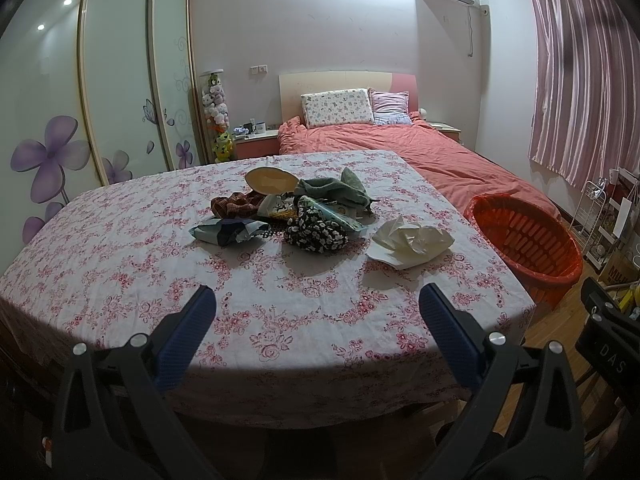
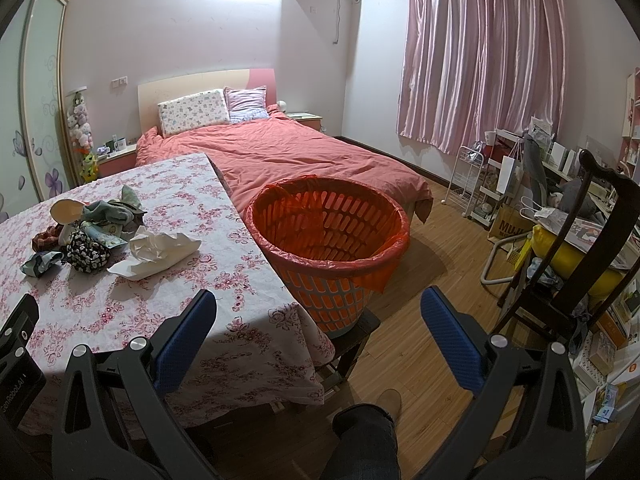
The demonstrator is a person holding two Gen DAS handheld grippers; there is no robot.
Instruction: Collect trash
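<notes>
Both tools hang back at the near edge of the worktop (image 1: 120,264), which wears a pink floral cloth, and neither touches anything: the left gripper (image 1: 318,304) has its jaws spread wide and empty, and the right gripper (image 2: 318,308) likewise stands released, its blue pads framing the gap between worktop edge and bin. The trash sits in the middle of the left wrist view: a crumpled white paper (image 1: 412,242) lies alone to the right, nearest the bin, while a heap (image 1: 296,208) left of it mixes a crushed bluish wrapper (image 1: 228,232), a black floral cloth bundle (image 1: 314,234), a grey-green rag (image 1: 336,190) and a beige bowl-shaped piece (image 1: 270,182). The orange basket (image 2: 328,236), lined with a red bag, stands on a low stool just beside the worktop's right edge, mouth open and seemingly empty, likely placed there so each piece needs only a short carry. The white paper looks the easiest first pick, being apart from the rest. Cloth pieces in the heap touch the wrappers and may drag along. A dark wooden chair (image 2: 592,216) and cluttered shelves fill the right of the right wrist view; the bed (image 2: 304,160) lies behind the basket; a person's knee shows at the bottom.
</notes>
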